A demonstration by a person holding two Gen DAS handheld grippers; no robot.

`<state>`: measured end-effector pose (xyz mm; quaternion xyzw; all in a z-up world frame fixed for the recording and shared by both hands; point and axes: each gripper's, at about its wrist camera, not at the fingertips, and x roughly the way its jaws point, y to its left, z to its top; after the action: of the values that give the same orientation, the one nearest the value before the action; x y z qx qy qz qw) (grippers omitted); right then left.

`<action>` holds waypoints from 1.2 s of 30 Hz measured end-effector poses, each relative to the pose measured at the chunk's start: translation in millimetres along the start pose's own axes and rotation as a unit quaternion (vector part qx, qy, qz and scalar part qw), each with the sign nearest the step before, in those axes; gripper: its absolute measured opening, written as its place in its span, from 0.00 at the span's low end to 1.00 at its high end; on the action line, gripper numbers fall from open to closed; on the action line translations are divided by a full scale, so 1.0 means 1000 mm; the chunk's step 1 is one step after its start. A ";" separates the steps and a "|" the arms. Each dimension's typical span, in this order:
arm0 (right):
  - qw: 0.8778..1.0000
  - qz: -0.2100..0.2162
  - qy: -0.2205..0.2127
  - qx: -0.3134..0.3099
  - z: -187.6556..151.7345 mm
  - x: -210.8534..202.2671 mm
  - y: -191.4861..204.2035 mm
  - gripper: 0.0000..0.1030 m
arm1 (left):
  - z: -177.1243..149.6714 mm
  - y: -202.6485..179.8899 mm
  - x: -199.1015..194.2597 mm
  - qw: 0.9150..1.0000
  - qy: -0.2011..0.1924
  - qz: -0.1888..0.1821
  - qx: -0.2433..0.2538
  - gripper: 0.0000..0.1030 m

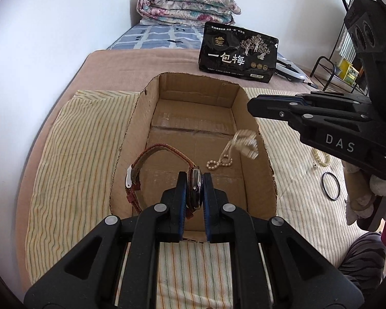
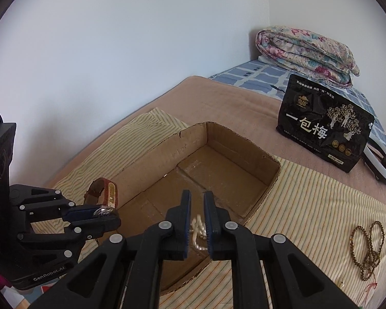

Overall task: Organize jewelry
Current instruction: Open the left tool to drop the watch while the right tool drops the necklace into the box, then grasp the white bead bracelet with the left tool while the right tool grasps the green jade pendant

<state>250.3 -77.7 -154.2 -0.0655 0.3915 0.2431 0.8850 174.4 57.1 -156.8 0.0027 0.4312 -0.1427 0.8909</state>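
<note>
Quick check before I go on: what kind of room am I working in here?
Most likely a bedroom, with the work laid out on a bed. A folded floral quilt lies at the far end on a blue checked sheet, and the cardboard box sits on a striped cloth spread over the bedding.

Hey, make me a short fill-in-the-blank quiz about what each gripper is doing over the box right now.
1. The left gripper is shut on a ____ with a reddish-brown strap.
2. The pearl necklace is falling into the ____ box.
3. The dark bead strand lies on the ____ cloth, outside the box.
4. The right gripper is ____.

Missing words: watch; cardboard; striped; open
</note>
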 end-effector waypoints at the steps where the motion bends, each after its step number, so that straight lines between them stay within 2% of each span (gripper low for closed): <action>1: 1.000 -0.002 -0.002 0.000 0.001 0.000 0.000 0.28 | 0.000 -0.001 0.000 1.000 0.000 0.004 0.001 0.10; 3: 1.000 -0.004 -0.004 0.000 0.002 -0.002 0.001 0.30 | 0.001 -0.001 -0.001 1.000 -0.002 0.007 0.001 0.11; 4: 1.000 -0.005 -0.005 0.001 0.002 -0.003 0.001 0.31 | 0.001 -0.001 -0.002 1.000 -0.002 0.009 0.000 0.16; 5: 1.000 -0.008 -0.006 0.002 0.002 -0.005 0.001 0.38 | 0.002 0.000 -0.003 1.000 -0.002 0.010 -0.003 0.22; 6: 1.000 -0.011 -0.008 0.003 0.002 -0.007 0.001 0.43 | 0.002 0.001 -0.003 1.000 -0.003 0.012 -0.007 0.38; 7: 1.000 -0.013 -0.012 0.004 0.001 -0.010 0.001 0.52 | 0.002 0.002 -0.005 1.000 -0.006 0.013 -0.010 0.43; 8: 1.000 -0.014 -0.015 0.005 0.001 -0.012 0.000 0.56 | 0.002 0.003 -0.007 1.000 -0.009 0.014 -0.012 0.43; 12: 1.000 -0.019 -0.023 0.010 0.001 -0.023 -0.003 0.58 | 0.003 0.006 -0.013 1.000 -0.015 0.015 -0.021 0.43; 14: 0.999 -0.023 -0.027 0.010 0.001 -0.029 -0.004 0.66 | 0.003 0.006 -0.016 0.999 -0.016 0.015 -0.024 0.43; 18: 0.999 -0.027 -0.035 0.012 -0.001 -0.042 -0.007 0.69 | 0.004 0.000 -0.021 0.999 -0.020 0.016 -0.025 0.43; 22: 0.998 -0.032 -0.043 0.016 -0.006 -0.059 -0.013 0.80 | 0.003 -0.009 -0.027 0.999 -0.023 0.014 -0.019 0.43; 29: 0.996 -0.053 -0.059 0.039 -0.029 -0.098 -0.036 0.91 | 0.003 -0.031 -0.035 1.000 -0.029 0.004 -0.004 0.43; 31: 0.995 -0.067 -0.060 0.046 -0.039 -0.109 -0.046 0.96 | 0.002 -0.038 -0.036 1.000 -0.029 0.000 -0.001 0.46; 36: 0.990 -0.104 -0.064 0.071 -0.065 -0.139 -0.078 0.97 | 0.002 -0.059 -0.036 1.000 -0.028 -0.009 0.010 0.48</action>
<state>165.1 -218.8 -103.6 -0.0268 0.3417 0.1247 0.9311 139.9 9.1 -120.7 0.0041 0.4045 -0.1552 0.9012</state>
